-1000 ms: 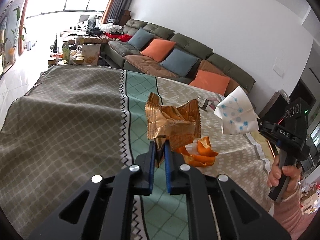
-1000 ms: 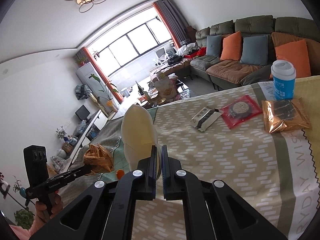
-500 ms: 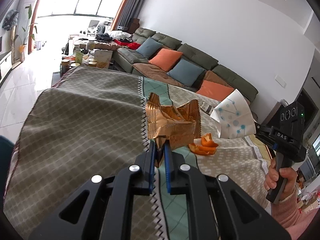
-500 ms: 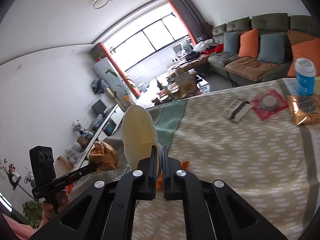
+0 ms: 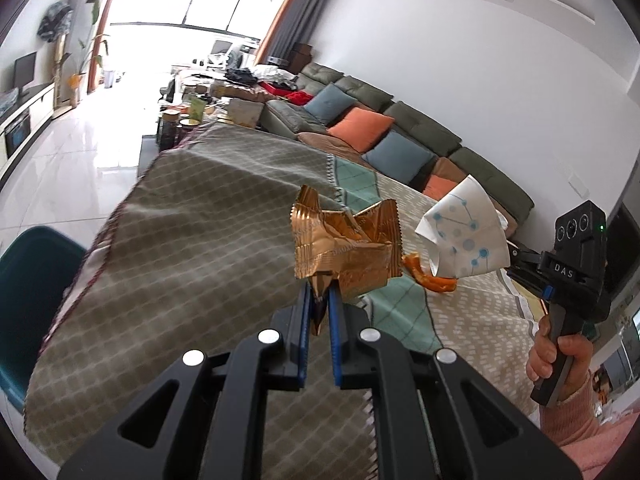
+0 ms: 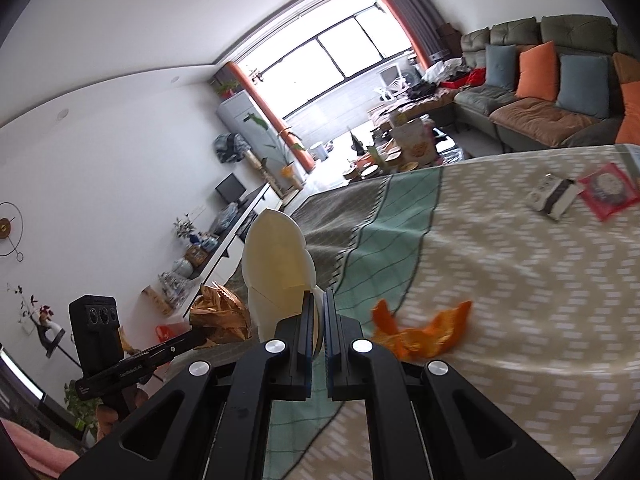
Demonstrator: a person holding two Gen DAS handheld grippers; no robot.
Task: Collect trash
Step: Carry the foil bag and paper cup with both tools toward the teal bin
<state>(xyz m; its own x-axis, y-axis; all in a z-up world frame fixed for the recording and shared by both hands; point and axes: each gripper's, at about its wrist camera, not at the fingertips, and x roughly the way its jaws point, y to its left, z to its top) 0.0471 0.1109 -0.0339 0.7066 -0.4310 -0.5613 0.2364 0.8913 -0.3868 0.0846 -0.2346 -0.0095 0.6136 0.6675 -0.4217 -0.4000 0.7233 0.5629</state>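
My left gripper (image 5: 318, 300) is shut on a crumpled gold foil wrapper (image 5: 346, 248) and holds it in the air above the table's left part. My right gripper (image 6: 318, 300) is shut on a flattened white paper cup (image 6: 276, 272); in the left wrist view the cup (image 5: 464, 234) shows blue dots and lines. Both grippers are raised side by side above the table. The wrapper also shows in the right wrist view (image 6: 220, 316). Orange peel (image 6: 420, 330) lies on the tablecloth (image 6: 500, 280) just ahead of the right gripper.
A teal bin (image 5: 28, 300) stands on the floor past the table's left edge. A black-and-white packet (image 6: 554, 196) and a red packet (image 6: 608, 190) lie far right on the table. A sofa (image 5: 384, 136) with cushions stands beyond.
Both grippers have swung left with their loads still held. The teal bin has come into the left wrist view. The blue cup and second gold packet have left the right wrist view.
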